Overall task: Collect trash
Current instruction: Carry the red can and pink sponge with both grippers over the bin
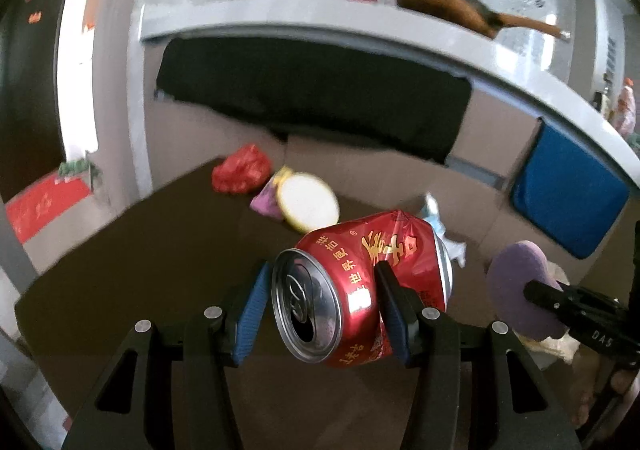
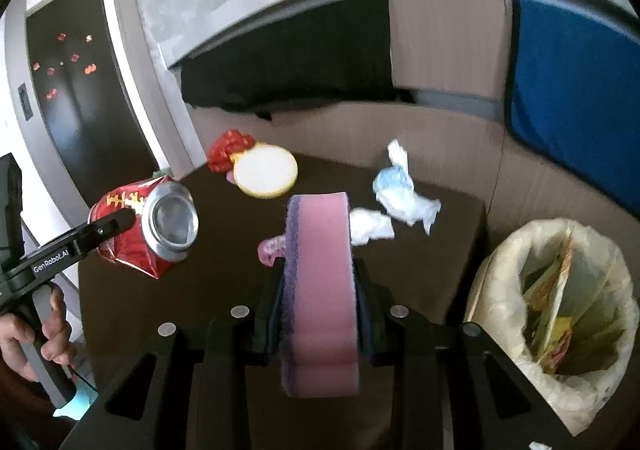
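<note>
My left gripper (image 1: 322, 286) is shut on a dented red drink can (image 1: 360, 290) and holds it above the dark table (image 1: 140, 270); the can also shows in the right wrist view (image 2: 148, 226). My right gripper (image 2: 320, 270) is shut on a pink and purple sponge (image 2: 320, 290), which shows in the left wrist view (image 1: 520, 286) too. On the table lie a red crumpled wrapper (image 2: 228, 154), a round white and yellow lid (image 2: 266, 170), crumpled blue and white wrappers (image 2: 400, 194), a white tissue (image 2: 370, 226) and a pink scrap (image 2: 272, 250).
A lined trash bin (image 2: 560, 310) holding packets stands at the table's right. Cardboard (image 2: 440, 50) lines the wall behind, with a blue pad (image 2: 568, 102) and a dark opening (image 2: 288, 66). A grey counter (image 1: 320, 14) above carries a wooden brush (image 1: 460, 6).
</note>
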`<state>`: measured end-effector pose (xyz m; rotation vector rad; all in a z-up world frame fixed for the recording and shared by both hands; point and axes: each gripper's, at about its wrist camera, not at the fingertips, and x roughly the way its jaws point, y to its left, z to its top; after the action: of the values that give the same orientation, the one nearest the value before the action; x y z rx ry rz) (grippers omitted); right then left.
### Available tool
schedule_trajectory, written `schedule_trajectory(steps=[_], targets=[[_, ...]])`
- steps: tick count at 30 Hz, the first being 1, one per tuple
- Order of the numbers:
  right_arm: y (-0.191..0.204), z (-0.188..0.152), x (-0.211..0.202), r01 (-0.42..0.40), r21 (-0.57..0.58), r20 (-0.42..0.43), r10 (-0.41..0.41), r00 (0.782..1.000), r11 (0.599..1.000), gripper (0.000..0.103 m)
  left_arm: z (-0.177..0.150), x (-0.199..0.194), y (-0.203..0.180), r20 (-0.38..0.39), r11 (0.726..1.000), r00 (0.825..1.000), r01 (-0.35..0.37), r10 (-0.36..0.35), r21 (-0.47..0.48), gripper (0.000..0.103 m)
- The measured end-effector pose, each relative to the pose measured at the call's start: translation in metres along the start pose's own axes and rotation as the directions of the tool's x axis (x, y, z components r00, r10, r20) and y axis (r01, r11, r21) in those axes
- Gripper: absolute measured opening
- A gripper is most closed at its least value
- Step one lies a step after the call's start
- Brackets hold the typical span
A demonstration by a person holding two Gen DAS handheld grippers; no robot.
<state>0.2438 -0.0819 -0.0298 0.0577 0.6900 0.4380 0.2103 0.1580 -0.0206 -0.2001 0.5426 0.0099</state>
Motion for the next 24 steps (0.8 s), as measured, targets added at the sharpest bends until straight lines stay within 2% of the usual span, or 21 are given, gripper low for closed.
schedule_trajectory(steps=[6,12,24], targets=[[-0.002,0.016,-0.035,0.012,-0.015,0.088,-0.011,0.996,1.0,0.028,0.019,-0.027,-0.035,0.094,0.997,0.995,0.019,-0.025,0.071,0.053],[-0.007,0.033,-0.061,0.026,-0.024,0.158,-0.022,0.987,0.999,0.028,0.027,-0.042,-0.065,0.151,0.993,0.988,0.027,-0.045,0.119,0.053],[-0.017,0.045,-0.09,0.048,-0.014,0.231,-0.043,0.972,0.999,0.028,0.04,-0.056,-0.088,0.196,0.988,0.978,0.037,-0.067,0.152,0.053]])
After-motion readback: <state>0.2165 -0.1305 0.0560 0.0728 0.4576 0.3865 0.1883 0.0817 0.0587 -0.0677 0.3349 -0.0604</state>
